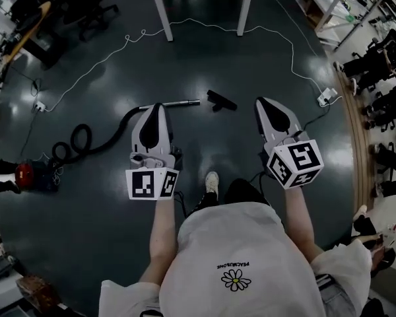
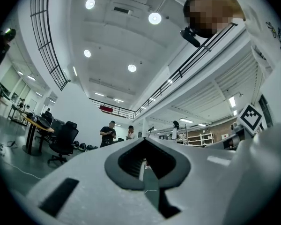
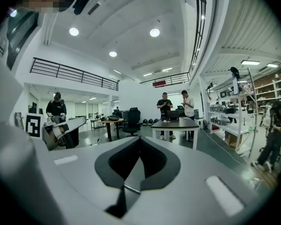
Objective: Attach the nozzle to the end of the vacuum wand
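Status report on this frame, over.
Left claw, right claw shut, empty. Nozzle and wand apart on floor, untouched. Nothing in the way.

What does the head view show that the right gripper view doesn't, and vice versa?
Head view only: the wand, nozzle and hose on the floor, with wand and nozzle lying apart, ahead of both grippers.
Right gripper view only: ceiling lights, shelves and two people standing behind the table.
Both: the right gripper, its jaws shut and empty, the left gripper, and what looks like the same white-legged table.
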`<action>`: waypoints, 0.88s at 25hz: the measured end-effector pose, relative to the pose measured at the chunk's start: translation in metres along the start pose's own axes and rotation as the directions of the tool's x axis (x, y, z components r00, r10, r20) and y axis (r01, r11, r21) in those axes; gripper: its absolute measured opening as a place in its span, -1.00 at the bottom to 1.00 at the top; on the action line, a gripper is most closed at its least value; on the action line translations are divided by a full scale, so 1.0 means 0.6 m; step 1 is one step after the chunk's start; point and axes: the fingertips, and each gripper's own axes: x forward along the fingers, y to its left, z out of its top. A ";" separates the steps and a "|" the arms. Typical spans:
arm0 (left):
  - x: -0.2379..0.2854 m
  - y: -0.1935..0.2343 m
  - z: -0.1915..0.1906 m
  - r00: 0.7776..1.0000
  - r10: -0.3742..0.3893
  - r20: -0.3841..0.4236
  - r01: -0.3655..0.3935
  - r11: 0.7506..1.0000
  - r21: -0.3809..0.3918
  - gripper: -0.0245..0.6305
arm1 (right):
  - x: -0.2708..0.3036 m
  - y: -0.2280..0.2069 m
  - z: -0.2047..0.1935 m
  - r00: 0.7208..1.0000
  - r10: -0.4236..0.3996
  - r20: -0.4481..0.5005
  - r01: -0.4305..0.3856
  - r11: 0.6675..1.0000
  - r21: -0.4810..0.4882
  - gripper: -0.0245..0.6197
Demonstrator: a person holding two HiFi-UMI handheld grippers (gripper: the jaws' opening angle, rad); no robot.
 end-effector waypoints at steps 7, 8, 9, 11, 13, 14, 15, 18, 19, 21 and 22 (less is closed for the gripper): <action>0.142 0.090 -0.094 0.997 -0.022 -0.072 0.021 1.000 -0.019 -0.92 | 0.154 -0.081 -0.031 0.996 -0.029 -0.080 0.026 0.999 -0.041 -0.91; 0.168 0.102 -0.110 0.996 -0.020 -0.082 0.018 1.000 -0.019 -0.92 | 0.180 -0.102 -0.034 0.996 -0.029 -0.089 0.025 0.999 -0.041 -0.91; 0.195 0.115 -0.126 0.996 -0.016 -0.093 0.015 1.000 -0.020 -0.92 | 0.208 -0.124 -0.034 0.995 -0.028 -0.093 0.024 0.999 -0.038 -0.91; 0.251 0.142 -0.158 0.993 -0.011 -0.121 0.009 1.000 -0.019 -0.92 | 0.268 -0.165 -0.027 0.995 -0.024 -0.096 0.021 0.999 -0.031 -0.91; 0.303 0.165 -0.195 0.987 -0.018 -0.161 0.016 1.000 -0.013 -0.92 | 0.329 -0.199 -0.024 0.994 -0.009 -0.112 0.006 0.999 -0.032 -0.91; 0.325 0.175 -0.215 0.983 -0.026 -0.181 0.025 1.000 -0.006 -0.92 | 0.360 -0.212 -0.027 0.992 0.005 -0.127 -0.011 0.999 -0.041 -0.91; 0.344 0.185 -0.235 0.979 -0.037 -0.201 0.039 0.999 0.004 -0.92 | 0.390 -0.221 -0.036 0.989 0.025 -0.147 -0.034 0.998 -0.058 -0.91; 0.398 0.220 -0.321 0.955 -0.090 -0.281 0.105 0.994 0.040 -0.92 | 0.483 -0.245 -0.101 0.965 0.106 -0.240 -0.140 0.982 -0.126 -0.75; 0.415 0.237 -0.360 0.939 -0.117 -0.324 0.140 0.989 0.050 -0.92 | 0.519 -0.252 -0.138 0.949 0.131 -0.288 -0.178 0.973 -0.144 -0.68; 0.438 0.266 -0.452 0.886 -0.193 -0.421 0.235 0.971 0.050 -0.62 | 0.584 -0.265 -0.236 0.893 0.177 -0.414 -0.272 0.945 -0.181 -0.52; 0.444 0.277 -0.507 0.845 -0.240 -0.477 0.297 0.954 0.045 -0.43 | 0.610 -0.272 -0.295 0.850 0.196 -0.488 -0.331 0.920 -0.207 -0.47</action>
